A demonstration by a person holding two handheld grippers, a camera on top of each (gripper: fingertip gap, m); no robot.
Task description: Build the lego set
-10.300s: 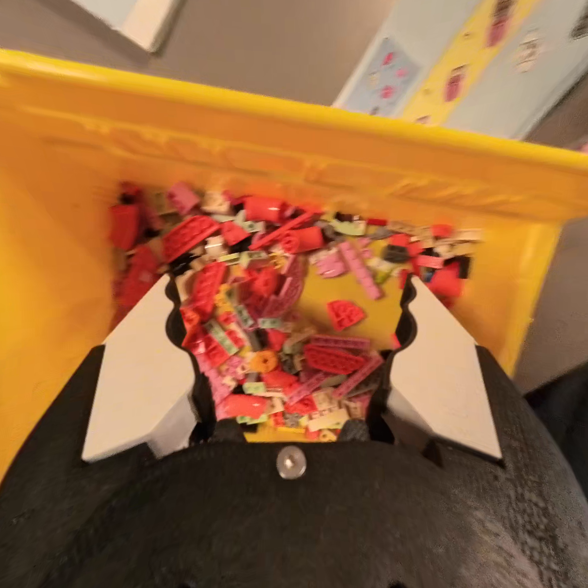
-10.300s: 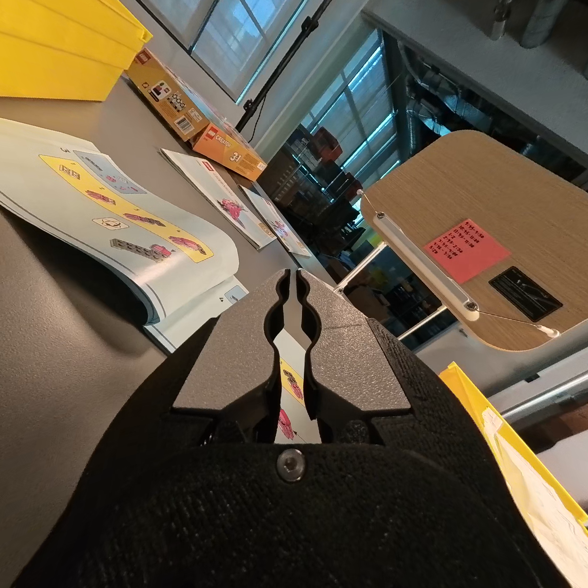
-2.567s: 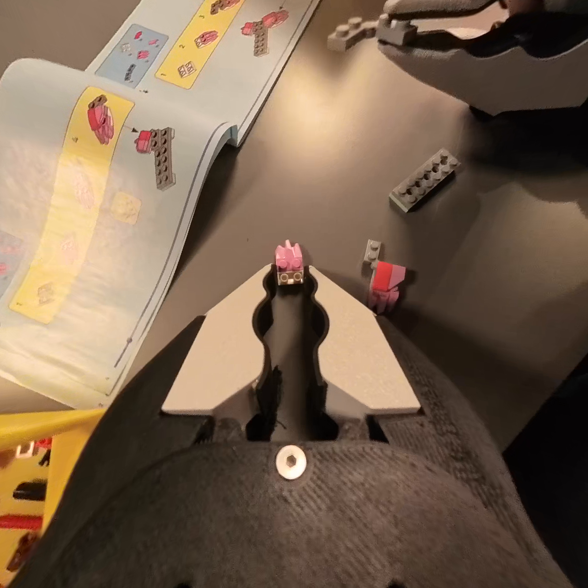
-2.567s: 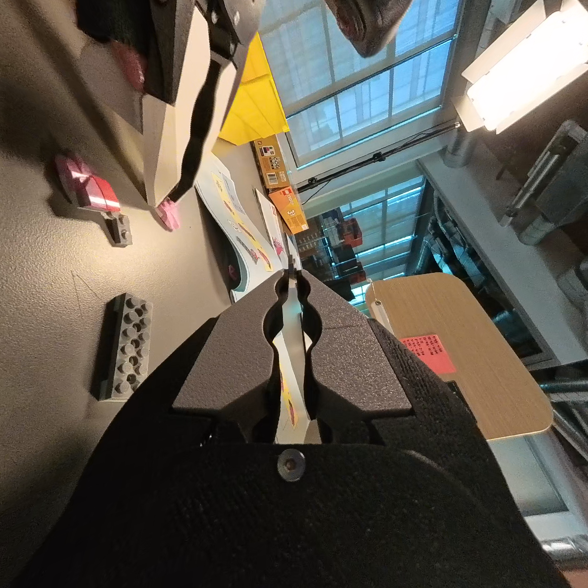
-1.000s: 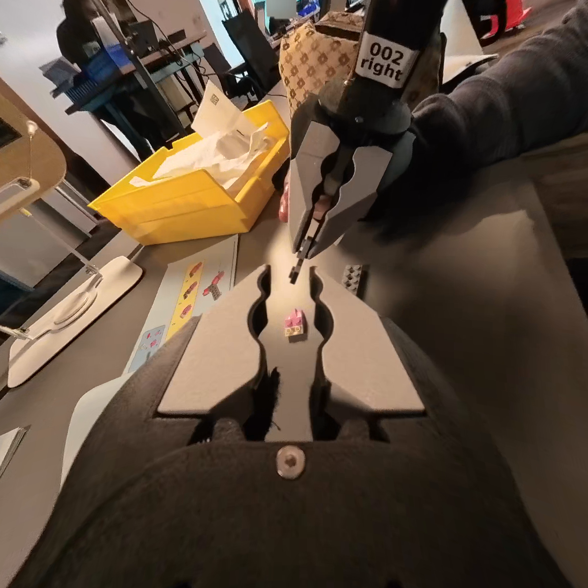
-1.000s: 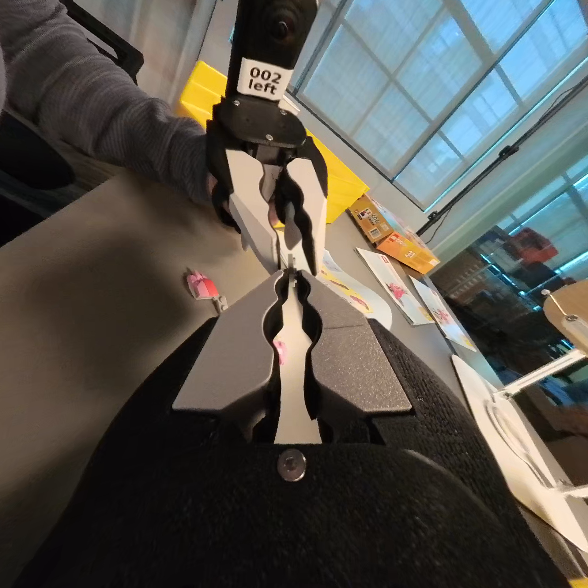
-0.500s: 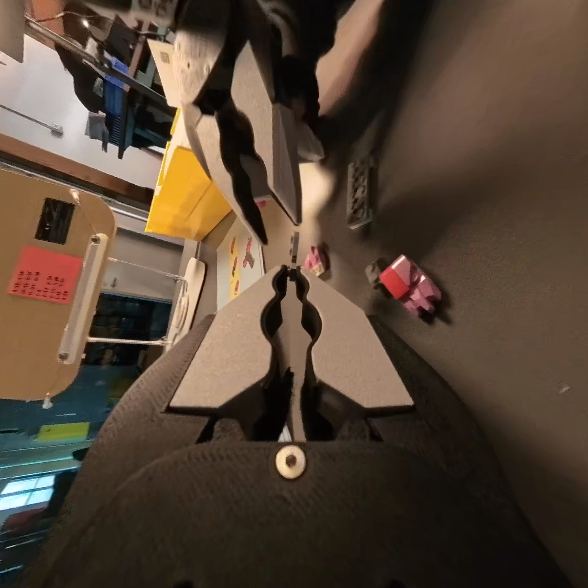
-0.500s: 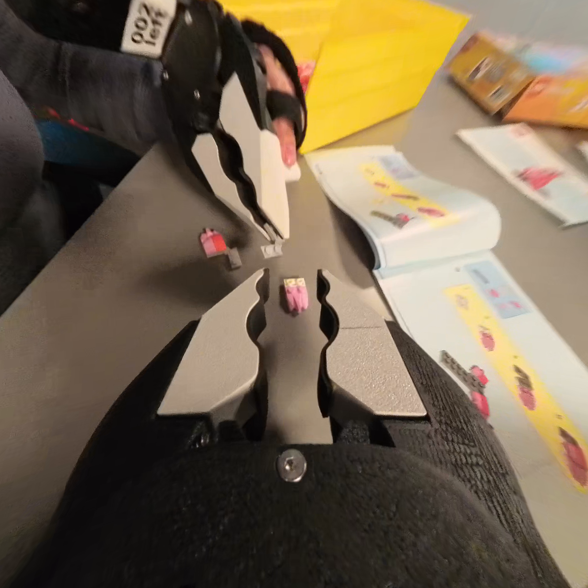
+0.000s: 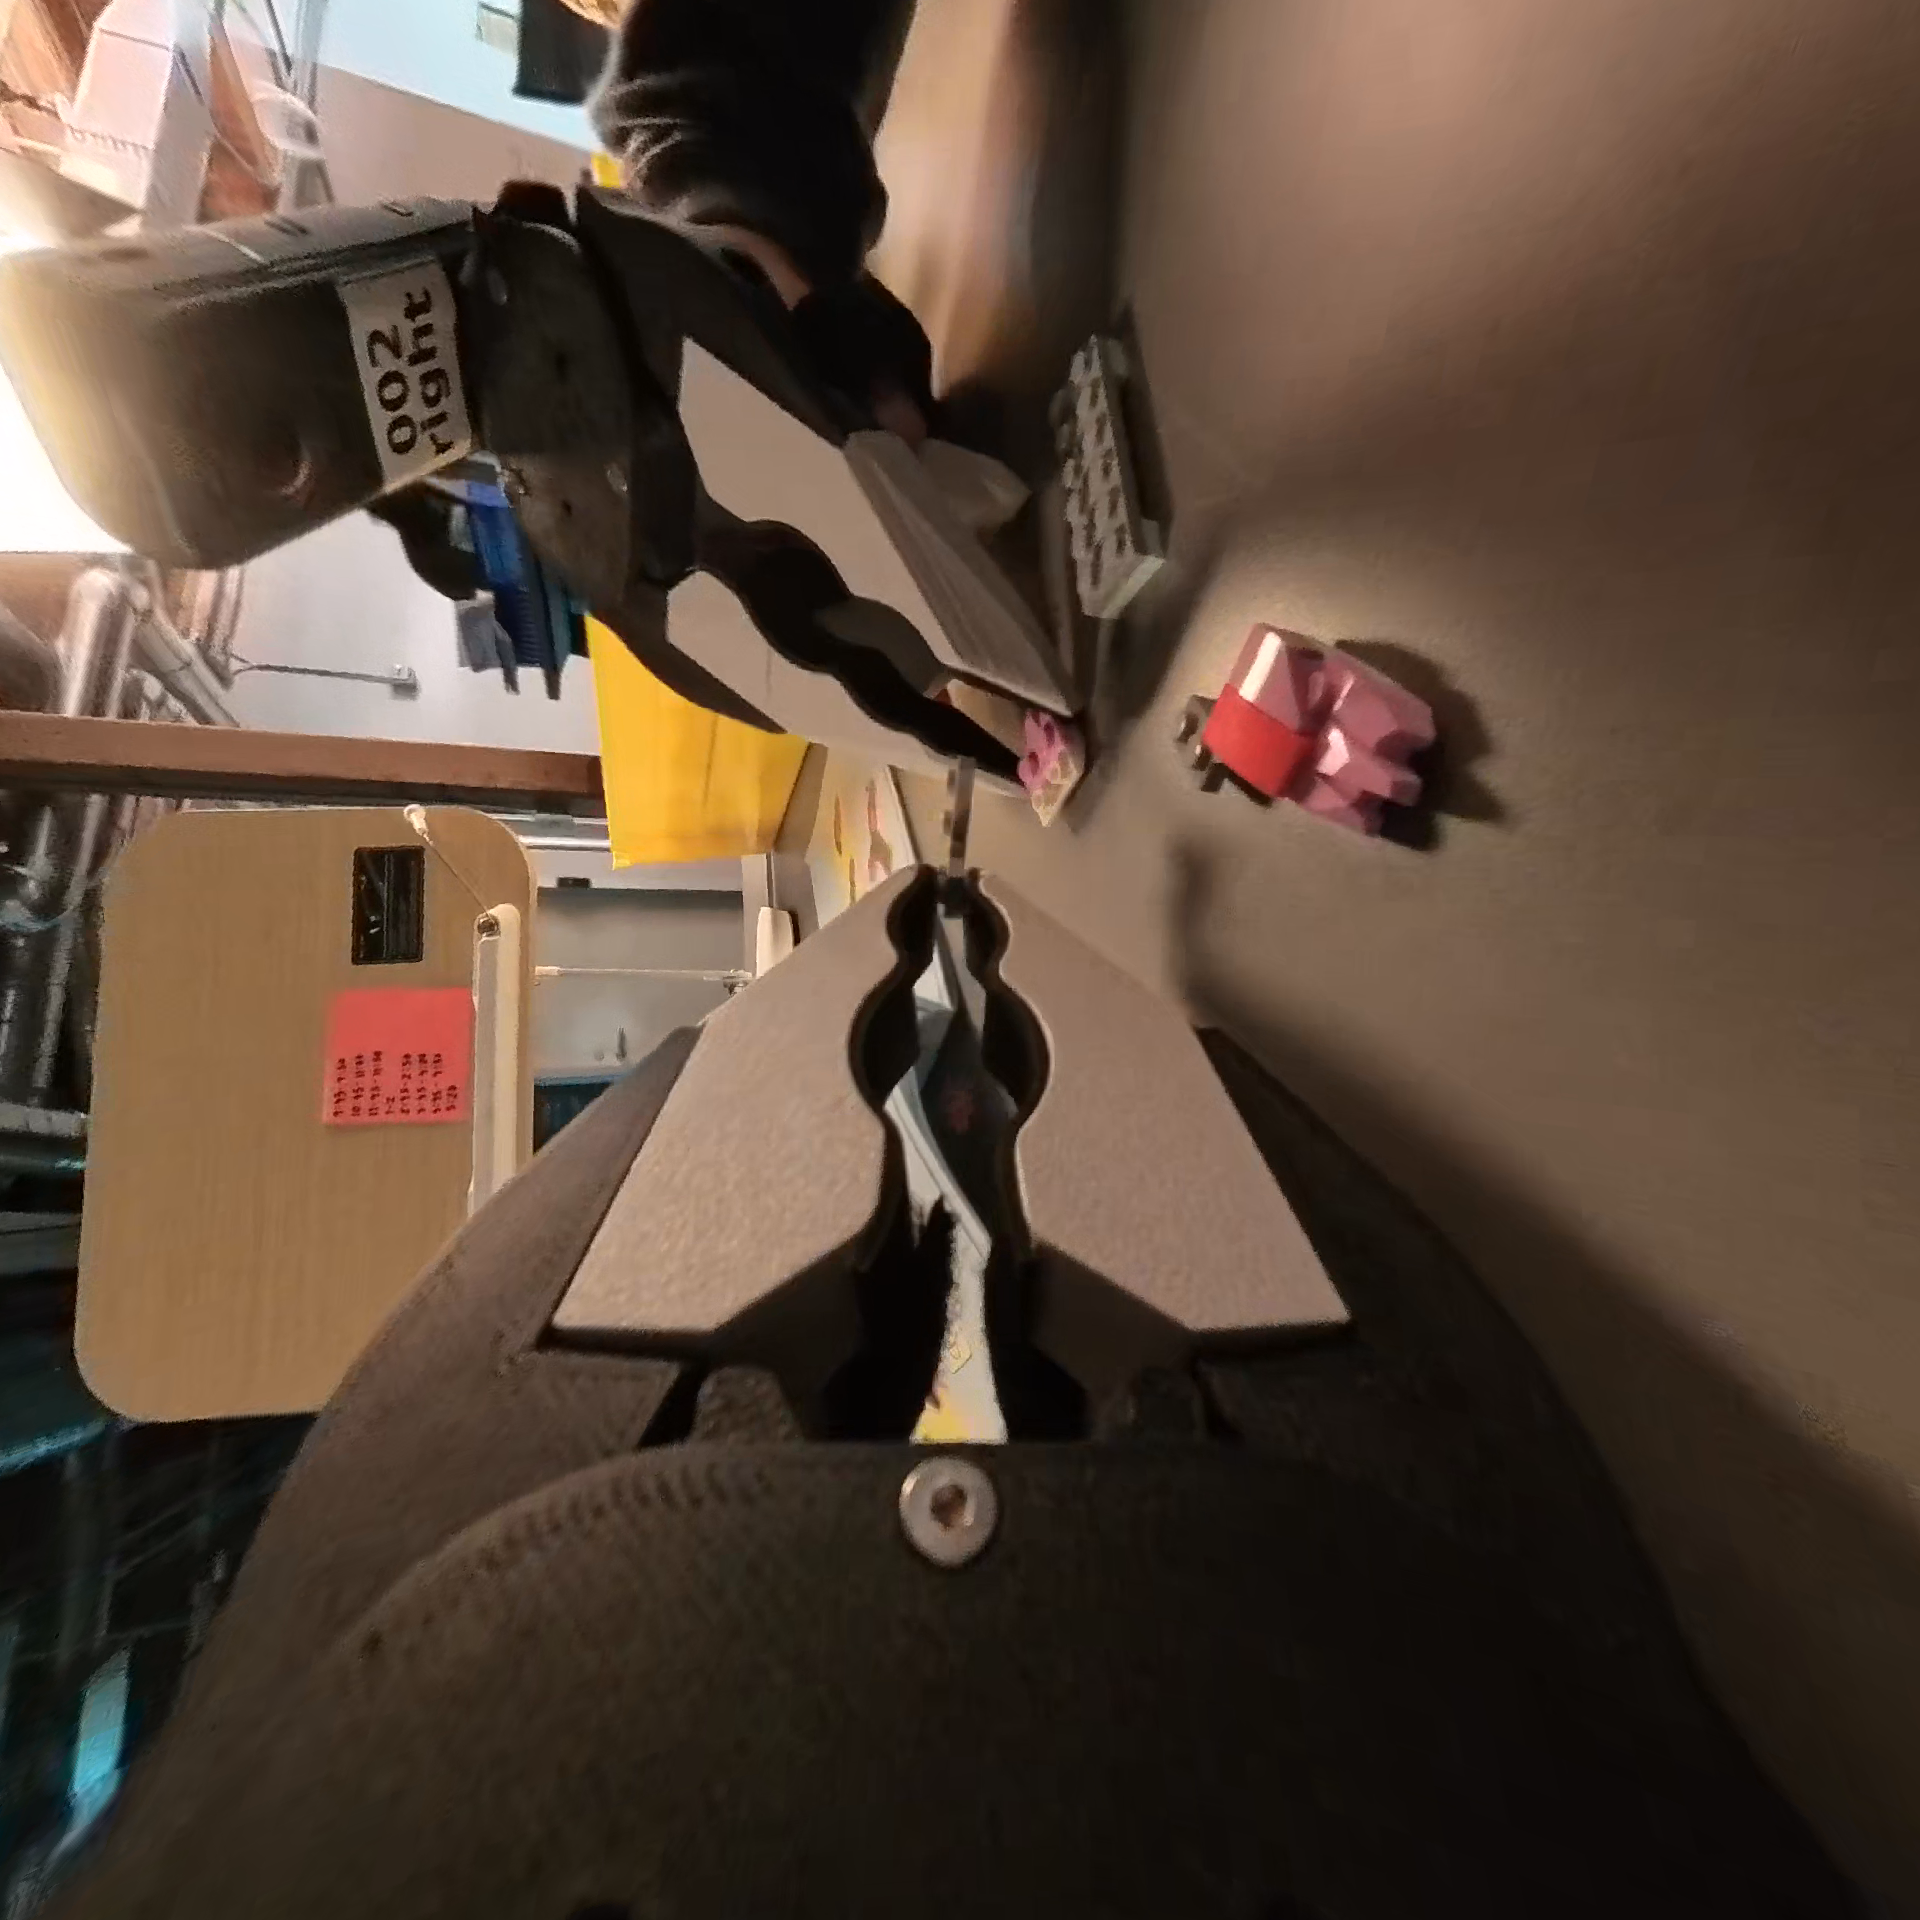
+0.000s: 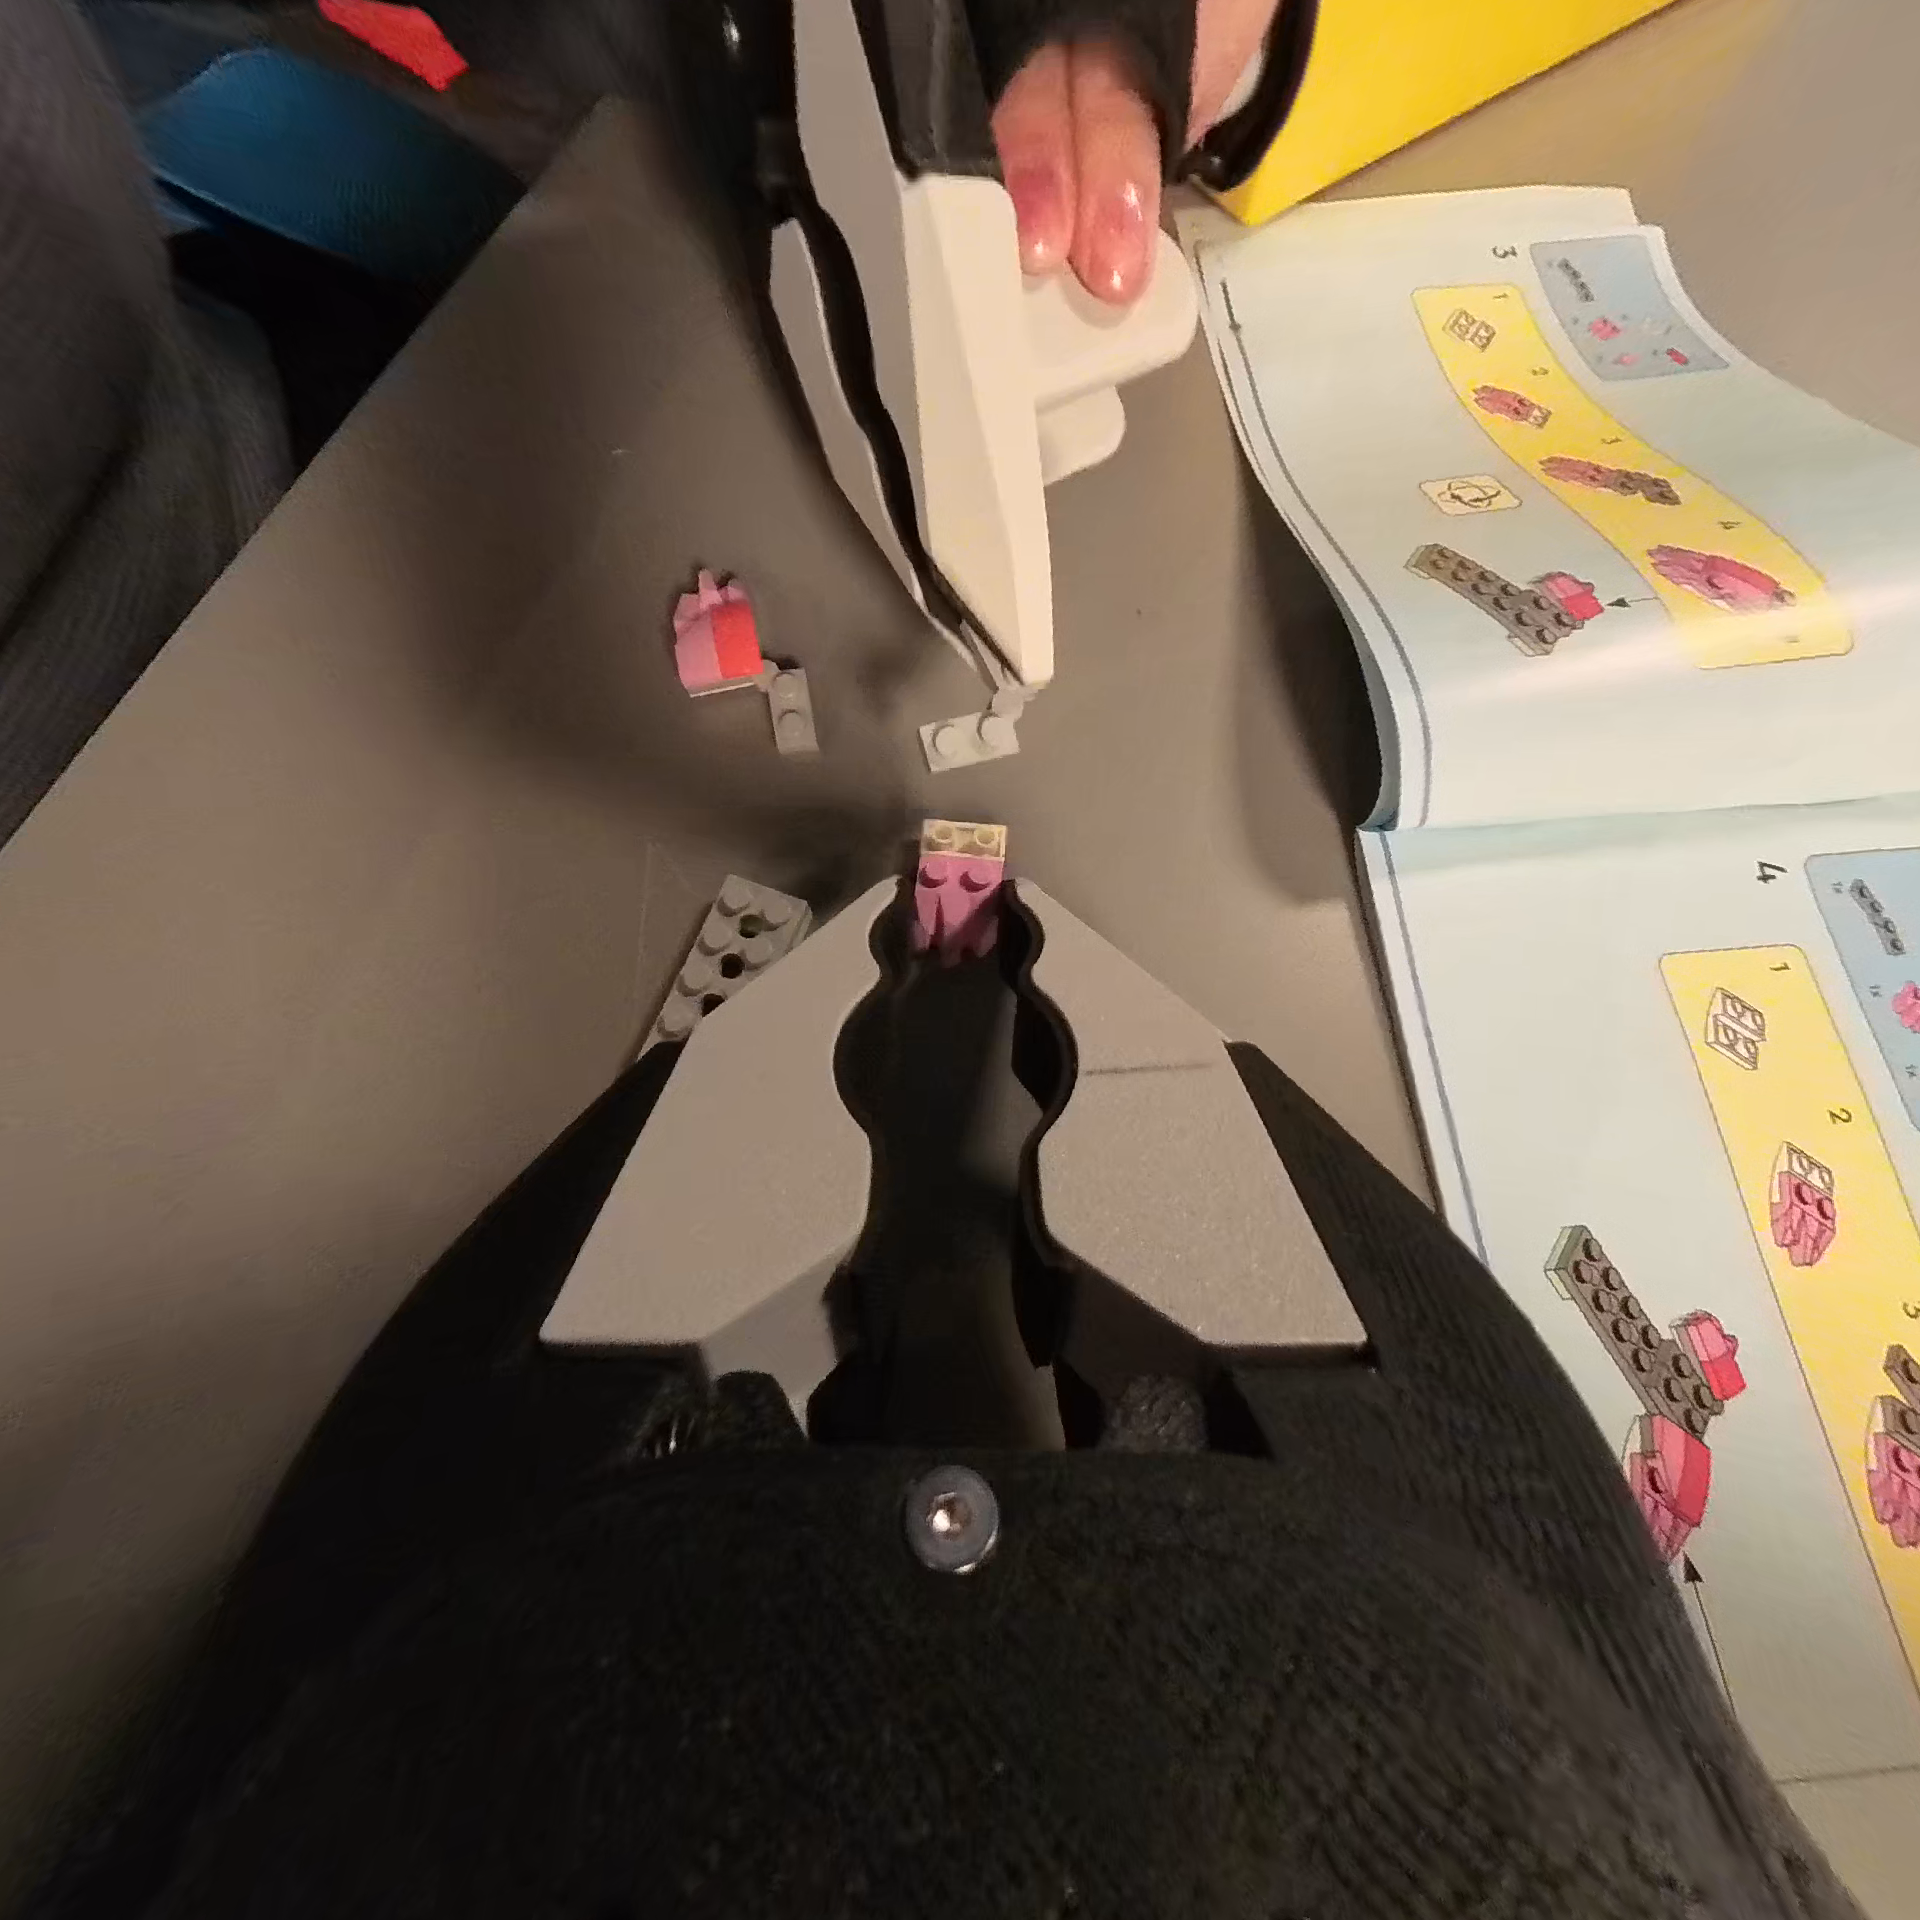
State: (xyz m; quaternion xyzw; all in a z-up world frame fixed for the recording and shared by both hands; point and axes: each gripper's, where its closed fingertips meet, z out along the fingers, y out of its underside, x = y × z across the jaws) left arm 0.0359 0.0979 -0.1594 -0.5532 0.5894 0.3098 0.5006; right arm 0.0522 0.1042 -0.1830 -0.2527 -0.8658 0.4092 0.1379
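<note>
Since half a second ago, your right gripper (image 10: 958, 902) has narrowed from standing open around the pink-and-tan brick piece (image 10: 958, 883) to gripping it, both pads pressed on its pink sides low over the grey table (image 10: 416, 727). Your left gripper (image 9: 948, 881) is all but closed, its tips pinching one end of a small grey plate (image 10: 971, 736) that sticks out in front, just ahead of the pink piece. A red-and-pink brick cluster (image 10: 715, 636) lies nearby, a long grey studded plate (image 10: 727, 961) sits beside your right finger, and the open instruction booklet (image 10: 1558, 623) lies to the right.
</note>
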